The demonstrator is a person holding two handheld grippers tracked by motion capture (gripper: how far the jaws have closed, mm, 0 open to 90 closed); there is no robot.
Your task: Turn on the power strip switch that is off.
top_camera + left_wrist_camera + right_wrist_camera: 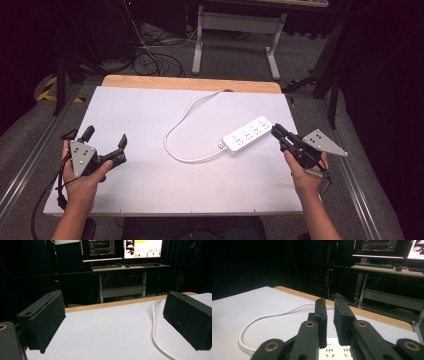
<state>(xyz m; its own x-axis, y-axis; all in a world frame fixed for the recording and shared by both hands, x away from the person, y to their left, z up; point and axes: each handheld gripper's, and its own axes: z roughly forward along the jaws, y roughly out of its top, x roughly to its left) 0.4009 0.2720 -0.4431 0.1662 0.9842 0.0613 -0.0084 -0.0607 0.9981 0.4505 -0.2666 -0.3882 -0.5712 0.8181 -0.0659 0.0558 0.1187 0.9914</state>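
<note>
- Dark room all round, with lit monitors (122, 247) on a far desk and loose cables on grey carpet beyond the tabletop (150, 185), a matte white sheet laid over a pale wooden board whose edge shows along the far side.
- White plastic power strip (248, 135): a smooth, flat, rounded bar with rows of socket slots on its top face, lying on the right half of the tabletop.
- Its long axis runs diagonally, from the near-left end where the cord leaves to the far-right end that points at the right gripper.
- White power cord (182, 127): round and glossy, it loops out leftward from the strip, then curves back toward the far edge of the tabletop.
- Right gripper (276, 131): black, angular jaws, narrowly parted with nothing between them; their tips sit at the strip's far-right end, and in the right gripper view the slotted face (334, 350) lies just under them. I cannot tell whether they touch it.
- Left gripper (105, 137): rough-faced block jaws standing wide apart and empty, low over bare tabletop at the near left, well apart from the strip; the cord passes near one of them in the left gripper view.
</note>
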